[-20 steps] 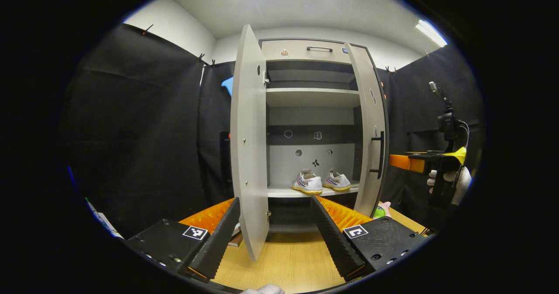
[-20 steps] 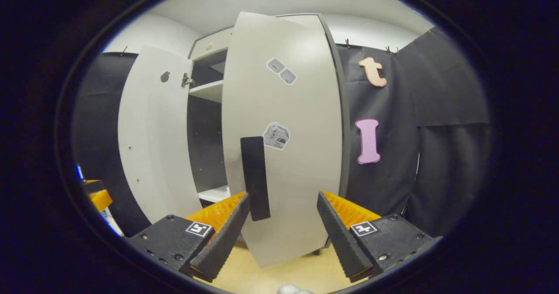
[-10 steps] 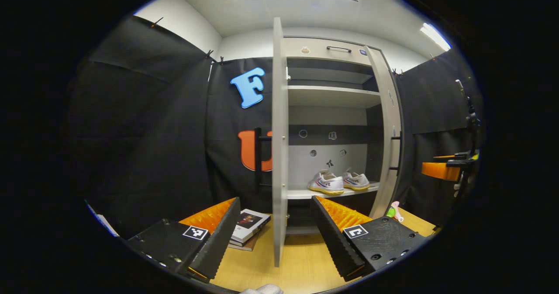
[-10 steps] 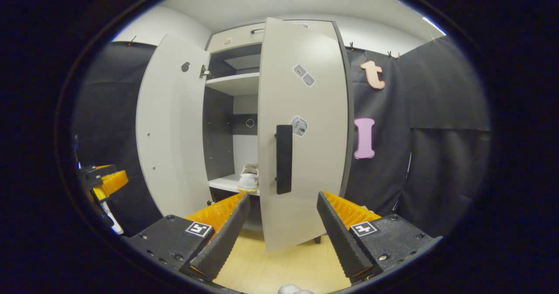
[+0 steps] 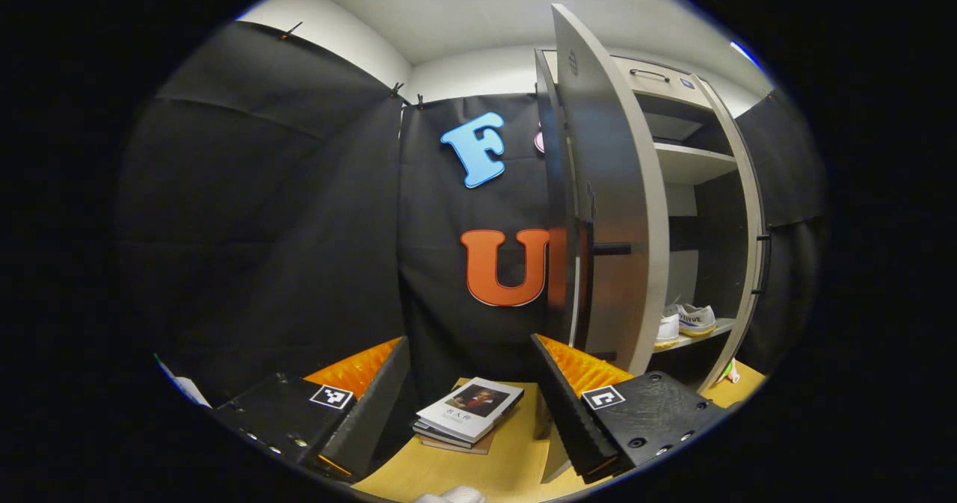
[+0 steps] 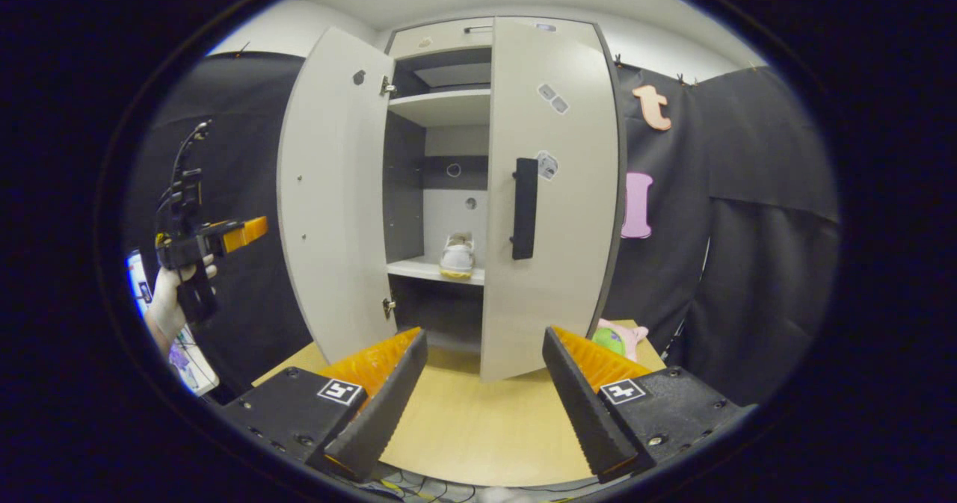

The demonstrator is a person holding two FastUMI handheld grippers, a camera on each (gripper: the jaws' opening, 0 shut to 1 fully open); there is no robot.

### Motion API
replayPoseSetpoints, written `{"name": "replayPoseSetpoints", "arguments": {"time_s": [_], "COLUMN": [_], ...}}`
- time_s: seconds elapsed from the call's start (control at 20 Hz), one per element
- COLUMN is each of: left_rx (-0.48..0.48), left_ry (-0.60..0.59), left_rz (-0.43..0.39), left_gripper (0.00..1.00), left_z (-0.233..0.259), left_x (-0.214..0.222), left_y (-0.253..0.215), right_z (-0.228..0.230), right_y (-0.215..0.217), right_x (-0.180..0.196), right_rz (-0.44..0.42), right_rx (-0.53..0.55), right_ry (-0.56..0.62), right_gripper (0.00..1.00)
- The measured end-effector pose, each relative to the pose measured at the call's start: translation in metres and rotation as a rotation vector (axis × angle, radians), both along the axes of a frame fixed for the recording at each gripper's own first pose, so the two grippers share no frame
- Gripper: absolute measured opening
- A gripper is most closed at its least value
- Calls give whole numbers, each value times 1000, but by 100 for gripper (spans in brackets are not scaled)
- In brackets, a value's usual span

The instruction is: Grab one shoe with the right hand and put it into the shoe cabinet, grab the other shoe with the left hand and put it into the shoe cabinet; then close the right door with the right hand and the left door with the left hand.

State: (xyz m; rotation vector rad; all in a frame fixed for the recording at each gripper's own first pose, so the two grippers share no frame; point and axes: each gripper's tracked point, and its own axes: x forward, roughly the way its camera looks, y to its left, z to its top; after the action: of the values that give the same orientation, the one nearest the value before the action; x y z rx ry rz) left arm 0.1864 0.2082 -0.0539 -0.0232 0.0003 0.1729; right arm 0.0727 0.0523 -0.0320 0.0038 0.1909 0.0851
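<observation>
In the right gripper view the grey shoe cabinet [image 6: 448, 39] has its right door [image 6: 557, 249] swung across its right half, black handle [image 6: 523, 208] facing me. The left door [image 6: 333, 189] stands wide open. One white shoe [image 6: 457, 255] sits on the lower shelf [image 6: 419, 267]. My right gripper [image 6: 482, 383] is open and empty, well back from the door. The left gripper [image 6: 213, 238], held by a gloved hand [image 6: 168, 301], hovers left of the open door. In the left gripper view my left gripper [image 5: 471, 383] is open beside the left door's outer face [image 5: 617, 189]; white shoes [image 5: 691, 320] show inside.
A stack of books [image 5: 467, 412] lies on the wooden table [image 5: 448, 473] just beyond my left fingers. A pink and green soft toy [image 6: 617, 336] lies at the cabinet's right foot. Black cloth walls close in both sides.
The right door has swung across the cabinet's right half and my right gripper has drawn back from it. My left gripper has moved left, round to the outer side of the left door.
</observation>
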Motion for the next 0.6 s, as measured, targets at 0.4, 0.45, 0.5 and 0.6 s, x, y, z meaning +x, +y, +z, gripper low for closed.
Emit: {"name": "replayPoseSetpoints", "arguments": {"time_s": [0.4, 0.45, 0.5, 0.6], "left_rx": [41, 35, 28, 34], "left_ry": [-28, -26, -26, -23], "left_rz": [-9, -13, -23, -10], "left_gripper": [92, 92, 92, 90], "left_z": [12, 12, 12, 13], "left_x": [22, 22, 22, 21], "left_y": [-10, -13, -15, -14], "right_z": [-1, -1, -1, -2], "right_y": [-17, -19, -21, -26], "right_x": [0, 0, 1, 2], "right_rz": [-33, -32, -30, -23], "right_rx": [39, 38, 38, 39], "right_ry": [4, 4, 4, 6], "right_gripper": [100, 100, 100, 100]}}
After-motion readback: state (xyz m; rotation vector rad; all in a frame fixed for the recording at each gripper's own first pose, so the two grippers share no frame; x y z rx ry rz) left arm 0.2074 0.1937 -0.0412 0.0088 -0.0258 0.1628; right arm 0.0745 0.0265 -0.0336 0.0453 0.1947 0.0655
